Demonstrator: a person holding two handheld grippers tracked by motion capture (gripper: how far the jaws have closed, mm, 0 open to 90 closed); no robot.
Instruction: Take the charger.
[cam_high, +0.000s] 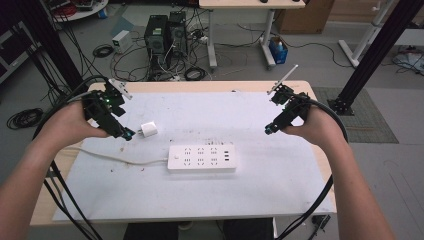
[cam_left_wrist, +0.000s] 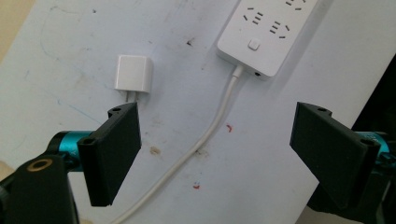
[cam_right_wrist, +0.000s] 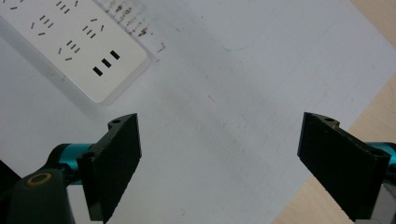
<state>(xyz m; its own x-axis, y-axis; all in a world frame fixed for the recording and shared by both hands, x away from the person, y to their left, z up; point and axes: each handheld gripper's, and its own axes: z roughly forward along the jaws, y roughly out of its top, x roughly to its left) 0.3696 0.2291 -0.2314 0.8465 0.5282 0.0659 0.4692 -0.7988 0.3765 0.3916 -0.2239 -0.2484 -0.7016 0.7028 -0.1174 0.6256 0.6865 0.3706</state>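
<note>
Both tongs stand wide and empty above the bench (cam_high: 280, 200). The power strip (cam_high: 201, 158) lies flat at centre, sockets upward, ready to receive a plug. Beyond it, the white charger (cam_high: 149, 130) lies on its side just beside the left tongs (cam_high: 127, 134), probably the first pickup. The right tongs (cam_high: 270, 130) hover well apart.

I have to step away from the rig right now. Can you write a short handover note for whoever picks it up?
Left claw: open, holding nothing, hovering just short of the white charger plug.
Right claw: open, holding nothing, over bare white mat right of the power strip.
Things: the plug lies loose on the mat, left of the strip and apart from it. The strip's cord runs off to the left.
Done: nothing gripped yet.
Left: probably pick up the plug and seat it in a socket.
</note>
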